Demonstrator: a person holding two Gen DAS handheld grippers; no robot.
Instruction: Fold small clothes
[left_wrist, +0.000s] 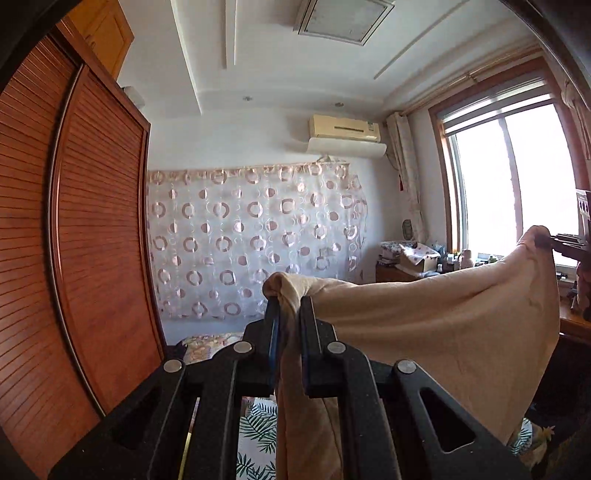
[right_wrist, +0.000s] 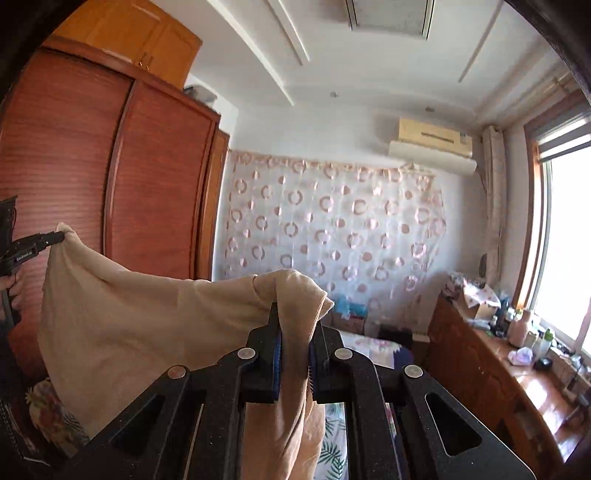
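while aloft, beige garment between left claw and right claw

Black speckled tongs — blue pads, round silver rivets.

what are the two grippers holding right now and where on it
Both hold one beige cloth, lifted in the air. The left gripper pinches one bunched top corner, the right gripper the other, so the cloth hangs between them.
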